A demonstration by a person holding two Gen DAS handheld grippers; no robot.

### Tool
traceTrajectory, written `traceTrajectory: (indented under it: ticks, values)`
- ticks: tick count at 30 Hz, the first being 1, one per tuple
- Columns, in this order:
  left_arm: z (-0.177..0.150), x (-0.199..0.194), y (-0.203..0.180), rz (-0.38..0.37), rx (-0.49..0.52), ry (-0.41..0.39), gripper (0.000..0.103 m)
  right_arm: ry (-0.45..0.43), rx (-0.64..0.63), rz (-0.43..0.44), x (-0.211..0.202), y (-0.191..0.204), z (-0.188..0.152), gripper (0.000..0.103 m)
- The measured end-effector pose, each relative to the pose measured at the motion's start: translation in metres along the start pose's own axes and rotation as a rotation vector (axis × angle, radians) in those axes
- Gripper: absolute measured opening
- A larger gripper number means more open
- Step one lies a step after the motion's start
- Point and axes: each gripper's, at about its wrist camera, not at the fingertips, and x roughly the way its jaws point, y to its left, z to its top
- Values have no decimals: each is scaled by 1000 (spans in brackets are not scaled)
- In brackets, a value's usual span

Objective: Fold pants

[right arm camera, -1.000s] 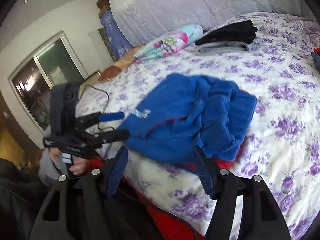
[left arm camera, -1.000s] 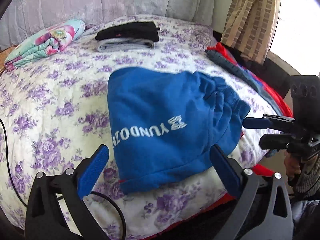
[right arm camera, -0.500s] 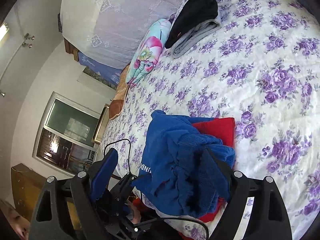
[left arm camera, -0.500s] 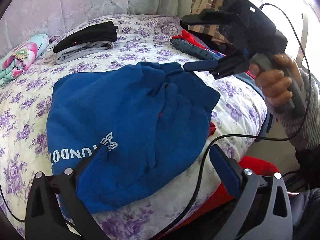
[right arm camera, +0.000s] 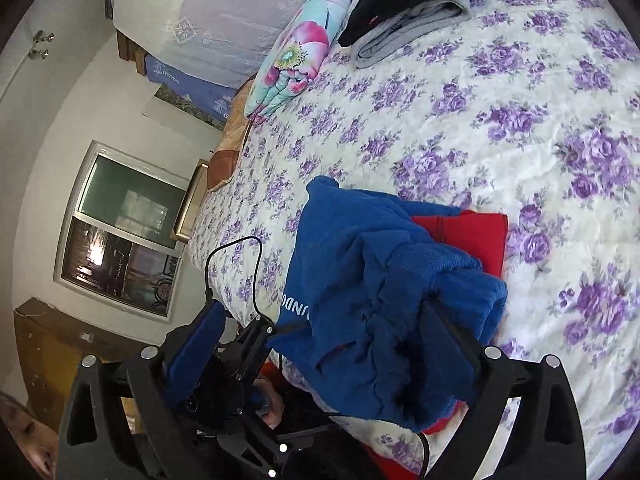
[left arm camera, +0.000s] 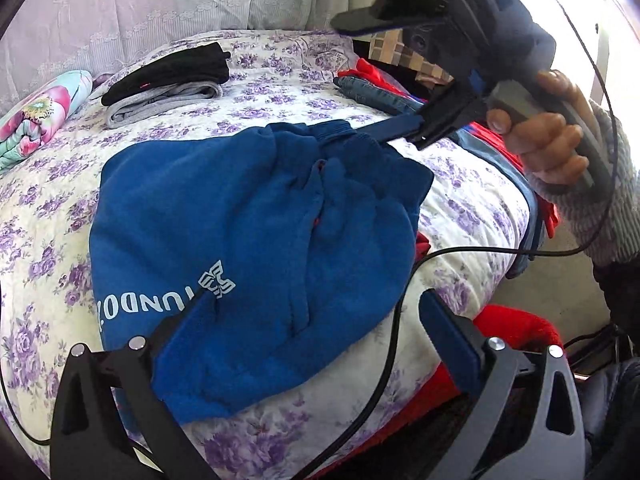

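Observation:
Blue pants (left arm camera: 256, 240) with white lettering lie folded in a bunch on the flowered bedspread (left arm camera: 52, 200), near its front edge. My left gripper (left arm camera: 316, 324) is open at the near edge, its left finger (left arm camera: 188, 332) resting on the blue cloth. A hand (left arm camera: 548, 148) holds my right gripper (left arm camera: 376, 76) over the far end of the pants, jaws opening wide, with the lower finger (left arm camera: 400, 126) touching the ribbed waistband. In the right wrist view the pants (right arm camera: 360, 280) bulge between the spread fingers of the right gripper (right arm camera: 320, 344), with cloth against the right finger (right arm camera: 444, 344) only.
Folded black and grey clothes (left arm camera: 168, 76) and a floral folded blanket (left arm camera: 36, 116) lie at the back of the bed. Denim and red clothes (left arm camera: 376, 92) are piled at its right side. Red cloth (right arm camera: 468, 232) shows under the pants. A black cable (left arm camera: 400, 320) crosses the bed's front edge.
The right gripper swung from the right side of the pants to above their far end, rolled over and spread its jaws. The waistband end now lies bunched on the folded pants. My left gripper moved closer.

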Motion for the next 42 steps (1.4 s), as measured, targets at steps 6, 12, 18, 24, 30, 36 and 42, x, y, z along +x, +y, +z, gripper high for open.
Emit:
traceTrajectory:
  ticks: [6, 12, 18, 24, 30, 36, 42]
  values:
    - [0, 3, -3, 20, 18, 13, 99, -181, -322, -370, -4, 45, 15, 94]
    - [-1, 3, -5, 32, 31, 20, 99, -22, -702, -827, 89, 45, 22, 93]
    - [-3, 3, -2, 20, 40, 15, 99, -42, -573, -730, 71, 20, 44, 94]
    - [-4, 3, -2, 14, 34, 16, 99, -144, -634, -770, 66, 59, 34, 94]
    - [-5, 2, -3, 21, 37, 17, 99, -77, -582, -830, 93, 18, 43, 95]
    - [0, -13, 5, 30, -1, -26, 99, -323, -564, -658, 19, 53, -5, 98]
    - [10, -36, 44, 150, -155, -104, 99, -335, -544, -753, 23, 26, -69, 99]
